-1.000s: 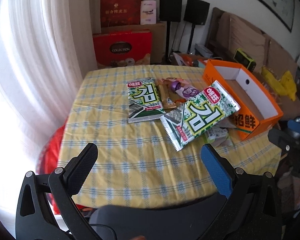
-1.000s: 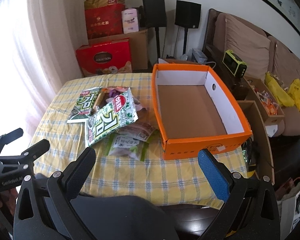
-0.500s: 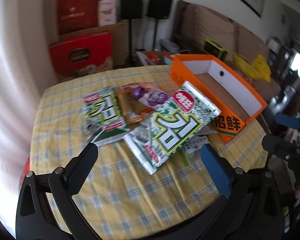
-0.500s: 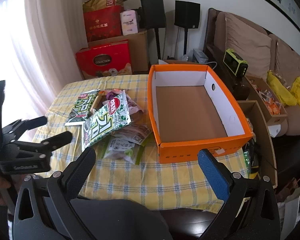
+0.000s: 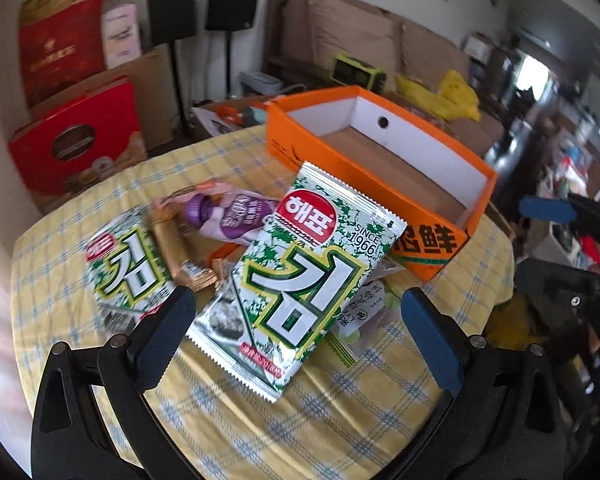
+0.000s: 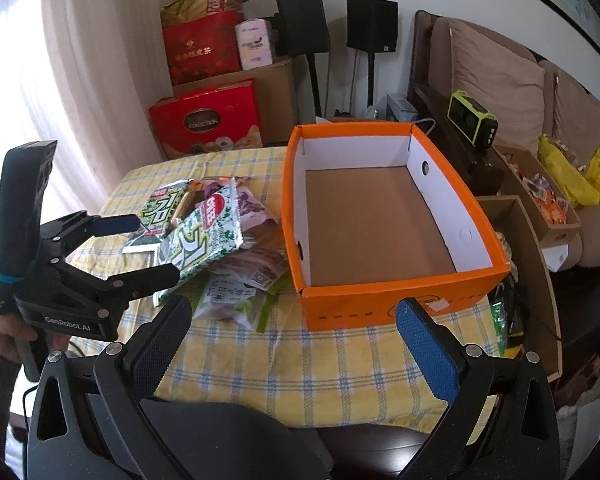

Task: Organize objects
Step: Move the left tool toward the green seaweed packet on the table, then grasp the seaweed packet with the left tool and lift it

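A yellow cloth with blue-and-white checks (image 6: 340, 364) covers the surface. The box (image 6: 384, 300) is orange outside, white-walled, brown-floored. The seaweed packet (image 5: 308, 276) is green and white with a red oval label; a purple pouch (image 5: 236, 216) lies beside it. One of the fingers (image 6: 428, 348) is blue-padded.

On the table (image 6: 340, 368), the box (image 6: 380, 304) is sitting right of the snack pile. The large seaweed packet (image 5: 304, 276) is lying atop the pile, overlapping a purple pouch (image 5: 228, 216) behind it; a second seaweed packet (image 5: 128, 272) is lying left.
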